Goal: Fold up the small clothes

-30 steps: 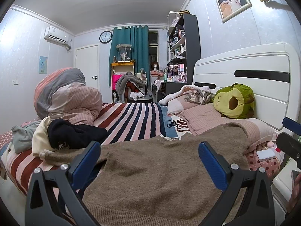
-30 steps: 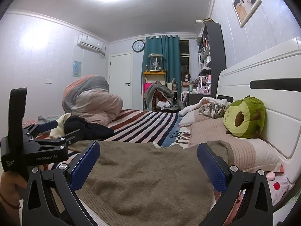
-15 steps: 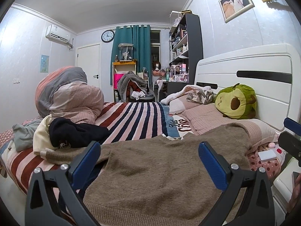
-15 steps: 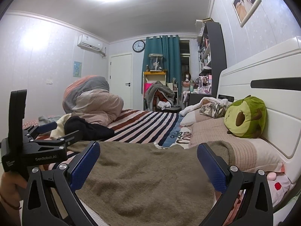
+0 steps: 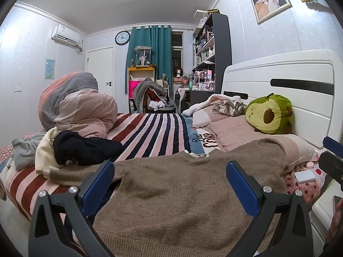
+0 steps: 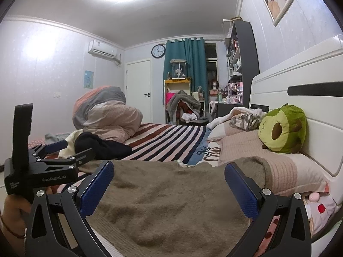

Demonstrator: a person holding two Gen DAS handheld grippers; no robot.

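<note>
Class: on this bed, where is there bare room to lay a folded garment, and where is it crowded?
Free: the striped blanket, between the rolled duvet, the pillows and the brown sweater. Crowded: the left edge, with the dark garment and other clothes, and the headboard side with the avocado plush.

One brown sweater (image 5: 182, 194), one avocado plush (image 5: 270, 114), one wall clock (image 5: 122, 38), two pillows (image 5: 231, 128).

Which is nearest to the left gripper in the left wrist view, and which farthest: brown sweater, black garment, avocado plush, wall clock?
1. Brown sweater, directly under the left gripper.
2. Black garment, ahead on the left.
3. Avocado plush, right, against the headboard.
4. Wall clock, on the far wall.
</note>
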